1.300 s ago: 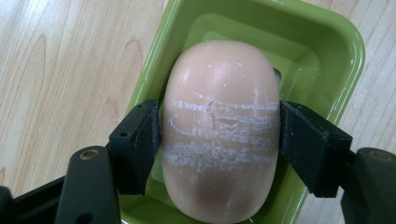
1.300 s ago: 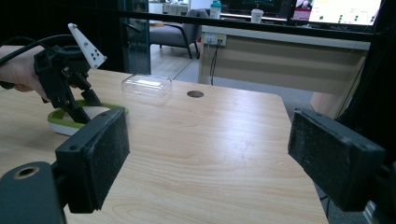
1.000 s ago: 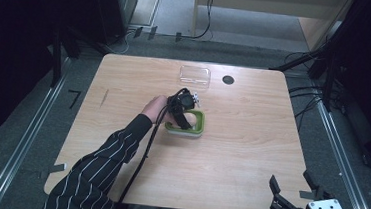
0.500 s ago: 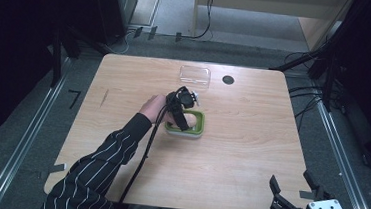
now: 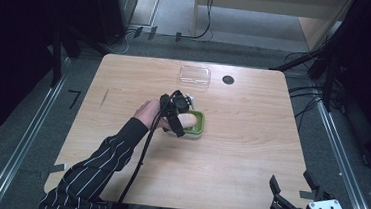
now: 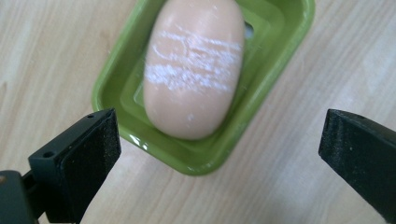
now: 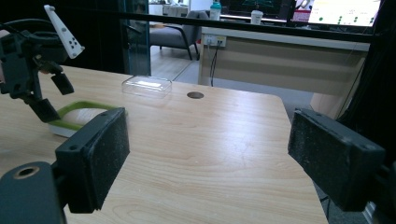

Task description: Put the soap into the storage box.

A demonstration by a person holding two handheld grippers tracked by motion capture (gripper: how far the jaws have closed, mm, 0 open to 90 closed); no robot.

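My left gripper (image 6: pixel 219 154) hovers with fingers spread wide over the soap (image 6: pixel 194 65), which lies in the green dish (image 6: pixel 275 70) at frame centre. A slanted pinch could skid both across the table (image 5: pixel 249 154).

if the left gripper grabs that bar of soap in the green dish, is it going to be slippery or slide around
Probably firm, not floppy: the soap is a solid rounded bar. Its smooth curved sides could squirt from the left gripper, though the chalky white streaks suggest it is dry. The green dish looks light and may shift on the smooth table.
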